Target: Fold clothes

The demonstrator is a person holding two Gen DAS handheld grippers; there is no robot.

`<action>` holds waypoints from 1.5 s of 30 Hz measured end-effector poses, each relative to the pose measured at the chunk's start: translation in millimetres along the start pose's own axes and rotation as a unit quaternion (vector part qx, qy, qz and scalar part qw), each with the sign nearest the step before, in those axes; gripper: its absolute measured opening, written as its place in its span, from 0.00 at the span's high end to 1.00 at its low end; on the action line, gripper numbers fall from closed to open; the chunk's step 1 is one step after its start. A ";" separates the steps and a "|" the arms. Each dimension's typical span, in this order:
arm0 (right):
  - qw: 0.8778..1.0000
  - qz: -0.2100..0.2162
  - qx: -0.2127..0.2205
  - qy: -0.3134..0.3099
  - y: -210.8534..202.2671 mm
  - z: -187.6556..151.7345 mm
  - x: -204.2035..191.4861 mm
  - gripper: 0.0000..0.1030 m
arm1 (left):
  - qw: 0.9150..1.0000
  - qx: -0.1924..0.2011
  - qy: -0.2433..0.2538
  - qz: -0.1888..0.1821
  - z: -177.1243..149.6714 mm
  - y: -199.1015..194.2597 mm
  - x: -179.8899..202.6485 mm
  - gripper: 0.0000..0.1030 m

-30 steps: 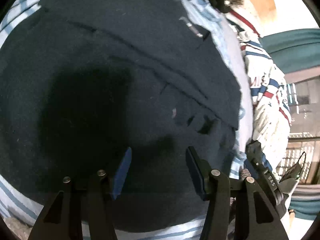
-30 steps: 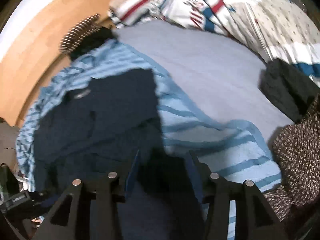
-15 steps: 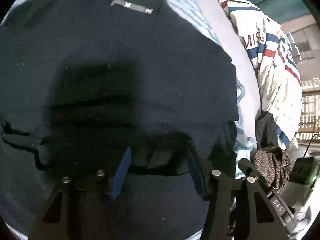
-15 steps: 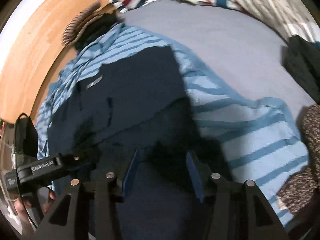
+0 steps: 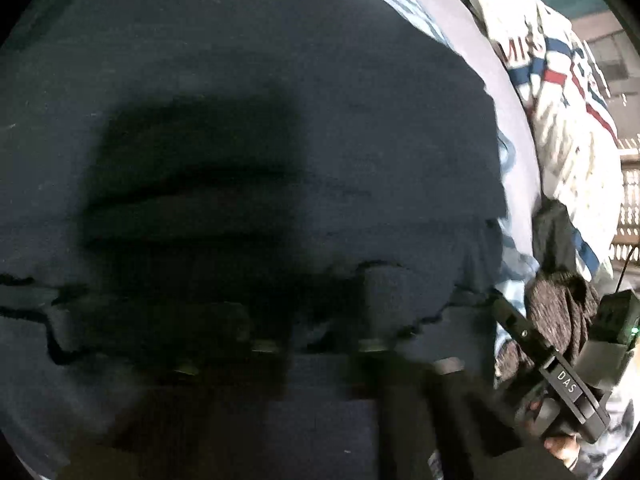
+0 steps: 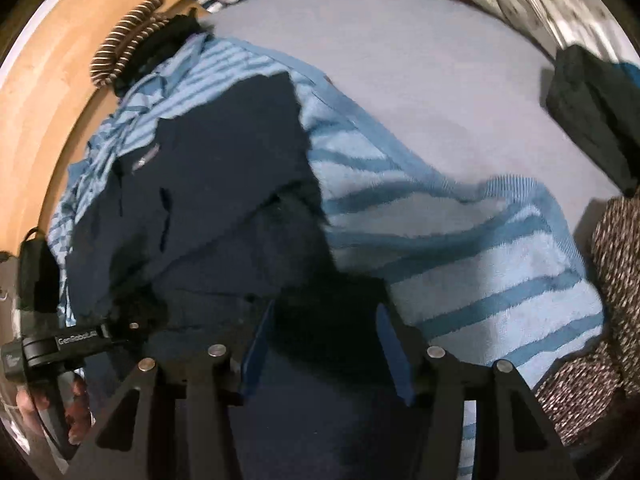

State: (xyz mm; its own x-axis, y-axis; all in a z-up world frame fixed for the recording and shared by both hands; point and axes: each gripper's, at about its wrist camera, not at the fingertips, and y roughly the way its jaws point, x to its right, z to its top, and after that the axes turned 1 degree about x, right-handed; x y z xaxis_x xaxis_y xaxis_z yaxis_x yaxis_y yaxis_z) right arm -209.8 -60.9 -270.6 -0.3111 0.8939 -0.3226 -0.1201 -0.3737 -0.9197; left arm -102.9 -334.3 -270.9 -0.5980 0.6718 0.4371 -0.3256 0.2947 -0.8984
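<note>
Navy garment (image 6: 224,184) lies spread flat across a light-blue striped towel (image 6: 460,264) on a grey-sheeted bed (image 6: 420,80), filling almost everything ahead of both pairs of jaws. Left gripper (image 5: 316,344), blurred and deep in its own shadow, has its jaws brought fully together low over a rumpled, raised edge of the dark cloth; whether any fabric is pinched between them cannot be told from the smeared left wrist view. Right gripper (image 6: 324,344) hangs over the near part of the same garment with its jaws about half open and nothing between them, the garment's right-hand edge running away just ahead of them and the towel's stripes showing beyond the right jaw. A woven label (image 6: 146,159) marks the neckline at the far left of the right wrist view. The cloth looks soft, light and limp, likely to sag and crease when lifted rather than hold a line, so a fold would call for a pinch on a hem or corner at each side, taken at matching points to keep the edge straight. Dark folded clothing (image 6: 592,120) and a speckled knit (image 6: 616,280) sit well off to the right of the right jaws; patterned bedding (image 5: 560,92) is bunched at the far side
</note>
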 end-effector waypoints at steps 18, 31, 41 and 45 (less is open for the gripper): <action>1.000 -0.009 -0.002 0.006 8.8 -1.6 9.2 0.41 | 0.999 0.008 -0.045 -0.009 -6.2 -20.5 -21.9 0.97; 0.996 -0.054 0.052 -0.048 -10.0 3.8 -12.7 0.90 | 0.995 0.050 -0.010 0.081 -21.0 -26.5 -15.4 0.99; 0.997 -0.050 0.055 -0.010 15.8 8.6 10.9 0.84 | 0.994 0.080 -0.039 0.062 -28.9 -26.8 -28.8 0.98; 0.997 -0.055 0.052 -0.005 8.5 8.6 7.0 0.54 | 0.988 0.119 -0.096 -0.019 -44.4 -50.8 -47.5 0.88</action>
State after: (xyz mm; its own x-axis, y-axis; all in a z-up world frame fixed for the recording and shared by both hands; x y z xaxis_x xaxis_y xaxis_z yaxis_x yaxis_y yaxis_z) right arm -221.1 -59.9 -278.8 -0.3008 0.9286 -0.2175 -0.2511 -0.2971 -0.9212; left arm -25.4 -351.0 -247.9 -0.7033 0.5147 0.4904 -0.4996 0.1328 -0.8560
